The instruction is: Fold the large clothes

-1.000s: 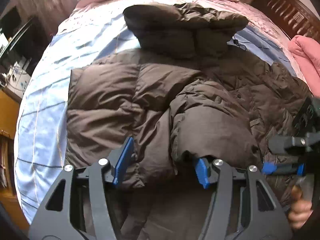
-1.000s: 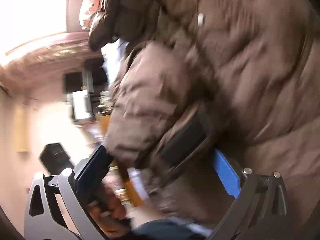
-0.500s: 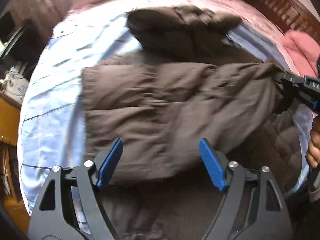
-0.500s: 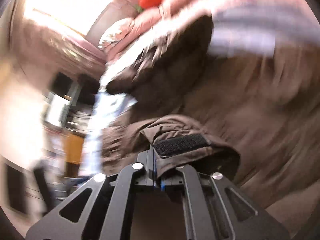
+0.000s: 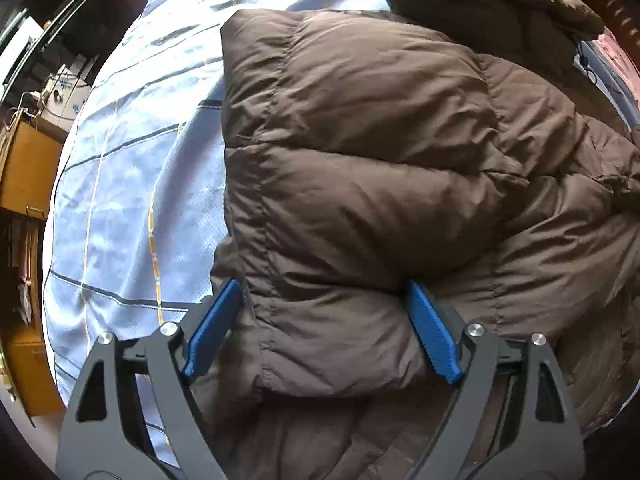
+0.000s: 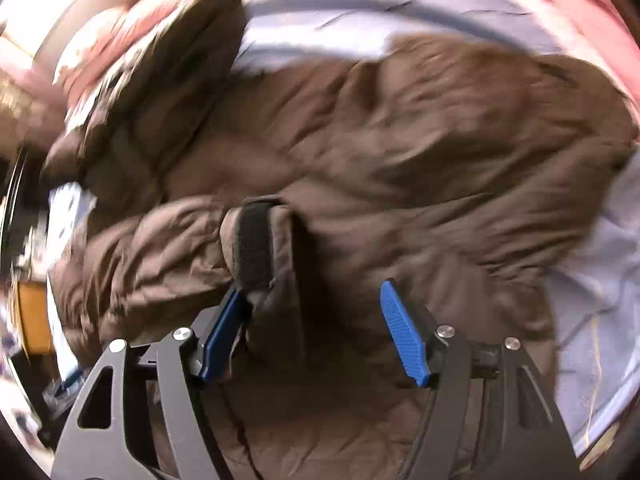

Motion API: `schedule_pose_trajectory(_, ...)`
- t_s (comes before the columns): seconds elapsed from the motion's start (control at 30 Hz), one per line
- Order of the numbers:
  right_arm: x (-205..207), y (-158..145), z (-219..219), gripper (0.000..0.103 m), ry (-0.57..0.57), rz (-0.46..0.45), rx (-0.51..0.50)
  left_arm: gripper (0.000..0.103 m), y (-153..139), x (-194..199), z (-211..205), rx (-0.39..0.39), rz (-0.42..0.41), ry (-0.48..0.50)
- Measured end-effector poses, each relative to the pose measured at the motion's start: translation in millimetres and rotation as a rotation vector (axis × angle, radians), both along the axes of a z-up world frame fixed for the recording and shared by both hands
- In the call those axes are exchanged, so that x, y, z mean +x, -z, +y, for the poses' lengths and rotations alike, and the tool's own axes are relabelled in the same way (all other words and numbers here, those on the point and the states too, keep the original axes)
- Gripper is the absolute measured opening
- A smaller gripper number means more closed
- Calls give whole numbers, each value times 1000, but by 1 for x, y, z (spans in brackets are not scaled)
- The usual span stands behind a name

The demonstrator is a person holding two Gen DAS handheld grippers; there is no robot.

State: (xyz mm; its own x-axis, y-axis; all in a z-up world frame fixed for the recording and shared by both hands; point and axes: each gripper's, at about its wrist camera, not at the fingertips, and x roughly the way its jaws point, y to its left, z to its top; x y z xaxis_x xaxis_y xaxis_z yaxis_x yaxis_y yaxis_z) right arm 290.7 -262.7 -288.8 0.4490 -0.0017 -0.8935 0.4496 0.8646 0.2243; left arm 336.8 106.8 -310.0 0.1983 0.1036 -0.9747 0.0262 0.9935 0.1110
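Bed sheet [image 5: 132,168] carries brown puffer jacket [image 5: 360,152]: light, soft, springy, slippery; grip cuff tab [image 6: 254,244] or hem; left hand-held gripper [image 5: 320,332] and right hand-held gripper [image 6: 316,332] just opened, released.

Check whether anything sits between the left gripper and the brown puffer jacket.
Nothing visible does. The left gripper, its jaws just opened wider, straddles a puffy fold of the brown jacket; only the jacket lies between the blue pads.

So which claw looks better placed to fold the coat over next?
Probably the left claw: its open jaws straddle the coat's folded edge. The right claw has just opened off the sleeve cuff.
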Motion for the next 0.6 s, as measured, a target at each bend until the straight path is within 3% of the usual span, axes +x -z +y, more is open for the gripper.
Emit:
schedule_pose_trajectory(0.1,-15,-33,19,66,57,-104,-222,86,6,2,-1,67,6,15)
schedule_pose_trajectory(0.13,-19,-39,19,66,75,-153,-245,87,8,3,0,65,6,15)
schedule_pose_trajectory(0.2,-19,-45,16,66,22,-289,-130,86,7,4,2,55,0,8)
schedule_pose_trajectory(0.23,-12,-40,18,66,-99,-326,78,86,6,4,3,52,-6,8)
schedule_pose_trajectory(0.3,5,-6,31,64,-249,-257,458,86,6,4,1,60,-12,13)
schedule_pose_trajectory(0.33,8,8,36,58,-252,-213,517,87,6,2,1,68,-9,16)
schedule_pose_trajectory(0.4,14,33,42,51,-239,-123,491,89,11,3,0,87,-2,20)
schedule_pose_trajectory(0.47,20,60,35,39,-209,-50,394,92,13,0,-9,90,4,18)
schedule_pose_trajectory(0.5,22,75,23,28,-170,-18,376,93,15,1,-7,81,11,12)
schedule_pose_trajectory(0.53,23,83,16,18,-153,-10,389,95,15,1,-5,68,22,0)
schedule_pose_trajectory(0.6,21,94,2,10,-119,-6,442,97,19,5,1,40,47,-29)
